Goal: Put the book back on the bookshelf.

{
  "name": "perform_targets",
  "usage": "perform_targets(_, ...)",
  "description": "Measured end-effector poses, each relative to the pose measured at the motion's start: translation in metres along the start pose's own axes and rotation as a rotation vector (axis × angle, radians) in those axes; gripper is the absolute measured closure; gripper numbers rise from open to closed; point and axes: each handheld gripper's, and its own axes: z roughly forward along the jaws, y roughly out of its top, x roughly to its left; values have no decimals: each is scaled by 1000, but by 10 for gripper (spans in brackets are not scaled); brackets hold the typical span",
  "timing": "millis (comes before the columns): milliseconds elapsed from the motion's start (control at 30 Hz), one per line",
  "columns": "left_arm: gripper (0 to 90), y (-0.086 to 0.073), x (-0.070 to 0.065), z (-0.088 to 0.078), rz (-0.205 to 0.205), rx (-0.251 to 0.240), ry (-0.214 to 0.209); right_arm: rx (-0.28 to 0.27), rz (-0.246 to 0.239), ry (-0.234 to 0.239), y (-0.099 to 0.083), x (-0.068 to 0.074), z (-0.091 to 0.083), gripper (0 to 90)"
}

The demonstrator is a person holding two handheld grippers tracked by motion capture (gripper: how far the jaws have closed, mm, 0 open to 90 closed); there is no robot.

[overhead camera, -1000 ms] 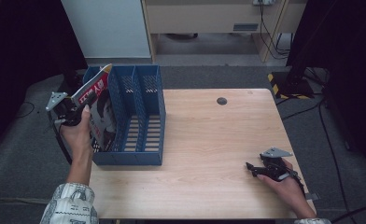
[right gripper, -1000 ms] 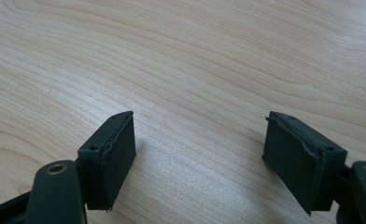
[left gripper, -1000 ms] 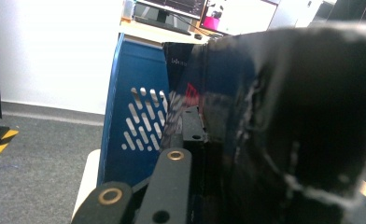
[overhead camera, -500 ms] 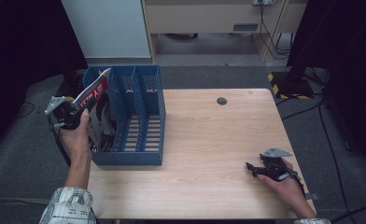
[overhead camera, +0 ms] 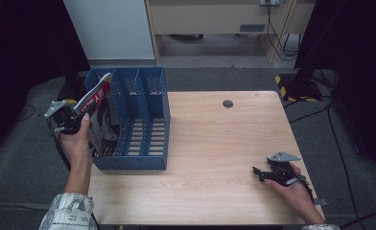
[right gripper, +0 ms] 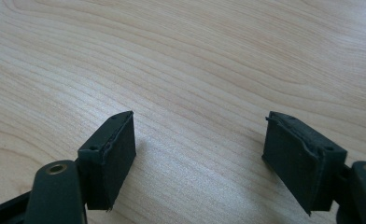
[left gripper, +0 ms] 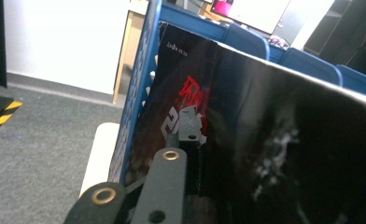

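The left claw [overhead camera: 76, 116] pinched the magazine's [overhead camera: 101, 115] edge, steadying it upright in the leftmost of the blue file holder's [overhead camera: 150, 129] 3 slots; the right claw [overhead camera: 265, 173] rested apart, empty, on the tabletop [overhead camera: 215, 143].

Along my left tongs [left gripper: 190, 140] I see the jaws pinched on the edge of a dark magazine [left gripper: 274, 154], whose glossy cover with red lettering takes up the right of the frame. The magazine leans against the perforated blue wall of a file rack [left gripper: 137, 102], with more blue dividers rising behind its top edge. Left of the rack a pale strip of tabletop [left gripper: 99, 149] shows, then grey carpet [left gripper: 36, 140], a yellow-black striped marking and a white wall.
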Motion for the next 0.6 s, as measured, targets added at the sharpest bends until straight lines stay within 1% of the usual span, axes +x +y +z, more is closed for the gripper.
perform_targets(267, 821, 2, 1, 0, -3, 20, 9, 1, 3, 0, 0, 0, 0, 254)
perform_targets(467, 804, 4, 0, 0, 8, 39, 19, 2, 5, 1, 0, 0, 0, 254)
perform_targets(600, 806, 6, -2, 0, 28, 54, 27, 2, 4, 1, 0, 1, 0, 254)
